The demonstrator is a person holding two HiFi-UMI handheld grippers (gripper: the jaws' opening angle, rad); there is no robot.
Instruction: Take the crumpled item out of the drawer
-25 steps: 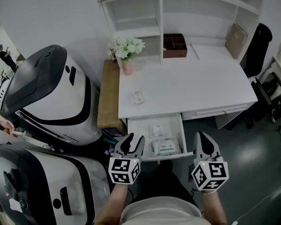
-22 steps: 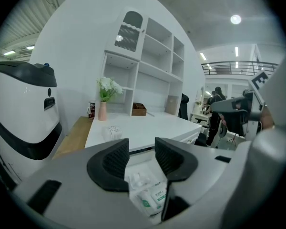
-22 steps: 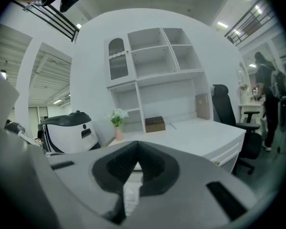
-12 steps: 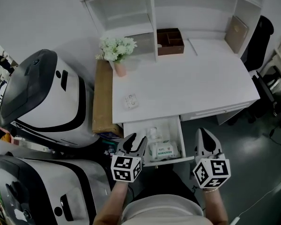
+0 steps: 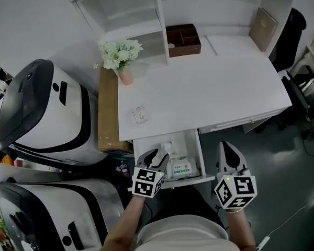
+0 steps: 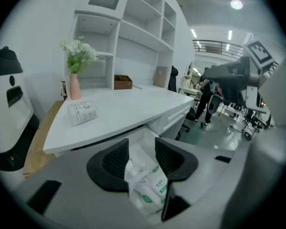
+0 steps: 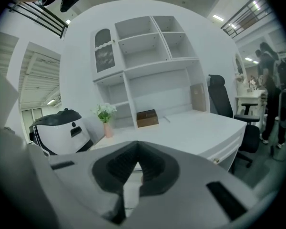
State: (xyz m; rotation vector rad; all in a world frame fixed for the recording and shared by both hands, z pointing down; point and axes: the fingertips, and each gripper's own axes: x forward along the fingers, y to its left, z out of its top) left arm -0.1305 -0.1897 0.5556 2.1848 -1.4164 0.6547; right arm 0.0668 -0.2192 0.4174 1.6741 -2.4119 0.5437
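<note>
White desk with shelving fills the head view, and its drawer stands pulled out. At far left stand two white-and-black machines, then a flower vase and a small packet on the desktop.

The left gripper hung at the drawer's front edge a second ago. It has since advanced over the drawer's left part. Its jaws stand apart, and its own view frames the crumpled item in the gap between them. Contact cannot be confirmed. The item lies at the drawer's rear left, touching a green-labelled wipes pack.

The right gripper has held position outside the drawer's right front corner, jaw tips together and empty.

Assessment: approach is largely complete. Descent and closure remain, and the wipes pack could be caught along with the item.
</note>
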